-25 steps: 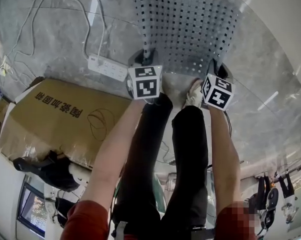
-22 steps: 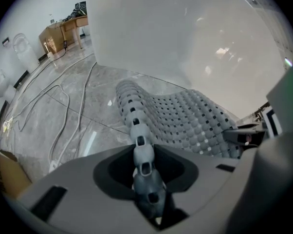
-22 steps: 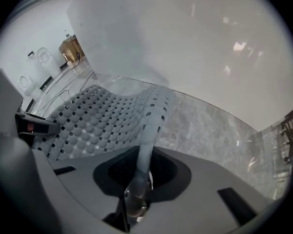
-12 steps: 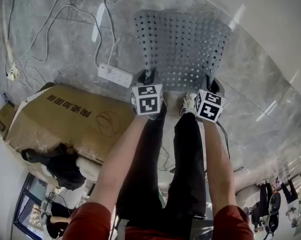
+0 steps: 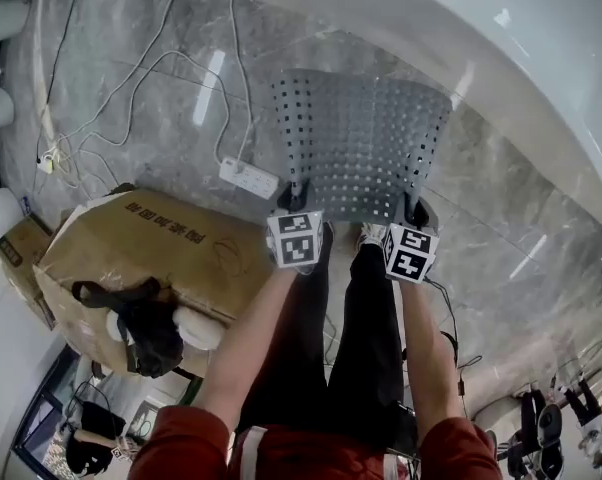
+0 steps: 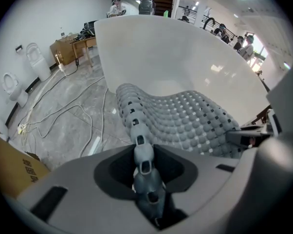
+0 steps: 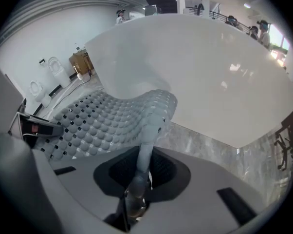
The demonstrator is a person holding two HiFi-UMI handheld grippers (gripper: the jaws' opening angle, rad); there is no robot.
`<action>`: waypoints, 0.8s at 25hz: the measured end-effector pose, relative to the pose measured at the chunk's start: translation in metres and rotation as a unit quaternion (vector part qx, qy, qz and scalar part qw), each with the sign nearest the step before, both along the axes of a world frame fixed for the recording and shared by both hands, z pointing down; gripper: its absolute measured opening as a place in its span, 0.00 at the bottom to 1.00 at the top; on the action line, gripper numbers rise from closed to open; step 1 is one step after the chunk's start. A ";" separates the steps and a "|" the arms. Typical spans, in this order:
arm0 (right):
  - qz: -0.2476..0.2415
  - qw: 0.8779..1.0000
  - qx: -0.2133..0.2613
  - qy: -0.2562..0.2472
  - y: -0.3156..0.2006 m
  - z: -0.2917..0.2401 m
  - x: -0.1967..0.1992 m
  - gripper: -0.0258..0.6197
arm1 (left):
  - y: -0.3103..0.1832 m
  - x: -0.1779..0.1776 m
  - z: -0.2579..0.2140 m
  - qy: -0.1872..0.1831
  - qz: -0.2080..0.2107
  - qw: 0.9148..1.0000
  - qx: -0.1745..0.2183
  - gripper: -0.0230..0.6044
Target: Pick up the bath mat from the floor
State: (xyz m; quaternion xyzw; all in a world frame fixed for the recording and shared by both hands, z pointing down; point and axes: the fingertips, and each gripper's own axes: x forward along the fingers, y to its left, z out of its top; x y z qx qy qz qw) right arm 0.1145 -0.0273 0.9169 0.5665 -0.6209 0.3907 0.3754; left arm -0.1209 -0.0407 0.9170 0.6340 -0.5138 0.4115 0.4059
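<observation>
Left gripper view shows the left gripper's [image 6: 144,167] jaws clamped on a folded corner of the bath mat [image 6: 195,121], a grey sheet of rounded bumps and square holes. The right gripper's [image 7: 136,191] jaws are likewise closed on the opposite near corner, the pinched edge running straight up between them.

From those two corners the mat sags in a shallow trough and stretches away from the person toward the white bathtub [image 5: 501,38]. The held edge runs left to right between the grippers. Whether the far edge touches the ground cannot be told, nor which side of the mat is the longer.

Below is a floor [image 5: 151,98] of polished grey marble with pale streaks of reflected light. The tub's curved wall closes off the far side, just beyond the mat.

To the left of the mat a white power strip [image 5: 249,178] lies on the marble, with thin white cables [image 5: 131,68] looping away from it. Nearer the person sits a flattened cardboard box [image 5: 151,248] with a black bag [image 5: 146,323] on top. Two white toilets [image 6: 38,62] stand along the far left wall. The person's legs [image 5: 351,338] in dark trousers stand directly under the grippers.
</observation>
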 end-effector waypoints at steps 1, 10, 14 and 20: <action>0.000 1.000 0.004 0.001 0.000 -0.013 0.002 0.14 | 0.000 0.002 -0.012 0.001 -0.001 1.000 0.001 0.22; 0.018 0.999 0.034 -0.005 0.005 -0.133 0.014 0.14 | -0.004 0.008 -0.134 0.005 0.000 0.999 0.038 0.21; 0.025 0.997 0.067 -0.007 -0.006 -0.194 0.019 0.14 | -0.018 0.010 -0.193 0.010 0.000 0.998 0.066 0.21; 0.026 0.992 0.122 0.000 -0.016 -0.287 0.029 0.14 | -0.028 0.022 -0.285 0.022 -0.001 0.993 0.116 0.21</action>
